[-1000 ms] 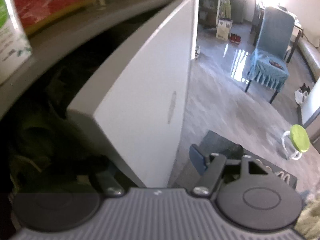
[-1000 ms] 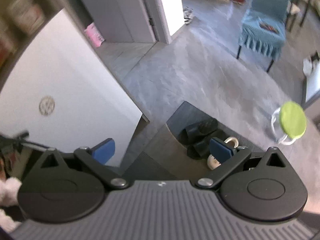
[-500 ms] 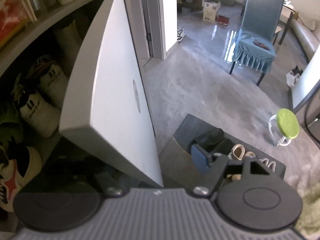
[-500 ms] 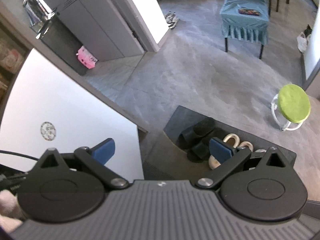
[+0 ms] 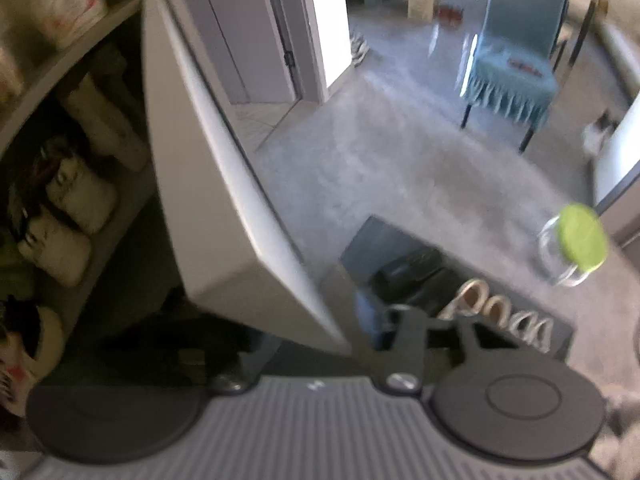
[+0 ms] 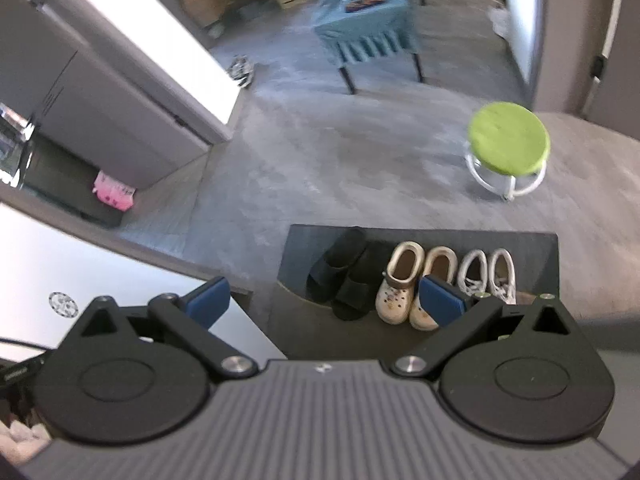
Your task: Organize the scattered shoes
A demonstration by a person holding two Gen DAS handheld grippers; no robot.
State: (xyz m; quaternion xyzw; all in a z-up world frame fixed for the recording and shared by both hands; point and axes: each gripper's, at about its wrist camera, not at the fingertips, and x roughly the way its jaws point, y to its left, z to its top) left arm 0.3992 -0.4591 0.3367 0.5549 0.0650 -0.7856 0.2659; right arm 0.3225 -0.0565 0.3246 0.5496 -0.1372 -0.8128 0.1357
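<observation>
Three pairs stand in a row on the dark mat [image 6: 528,244]: black slides [image 6: 344,276], cream clogs [image 6: 408,280] and white sneakers [image 6: 488,272]. My right gripper [image 6: 324,302] hangs open and empty high above the mat's near edge. In the left wrist view the white cabinet door [image 5: 208,184] stands open, and my left gripper [image 5: 312,320] straddles its lower corner. Its blue pad [image 5: 366,312] lies close against the outer face; the other finger is hidden behind the door. More shoes [image 5: 68,216] sit on shelves inside the cabinet. The same three pairs [image 5: 476,300] show beyond.
A green stool [image 6: 508,138] stands right of the mat. A teal-covered chair [image 6: 364,28] is farther back. A pink item [image 6: 114,194] lies by the grey wall units, and a loose pair of shoes [image 6: 242,70] sits near the doorway. Grey floor lies between.
The door has swung left in the left wrist view, showing more of the cabinet's inside, and the blue pad has closed in on it. The right wrist view has turned toward the mat.
</observation>
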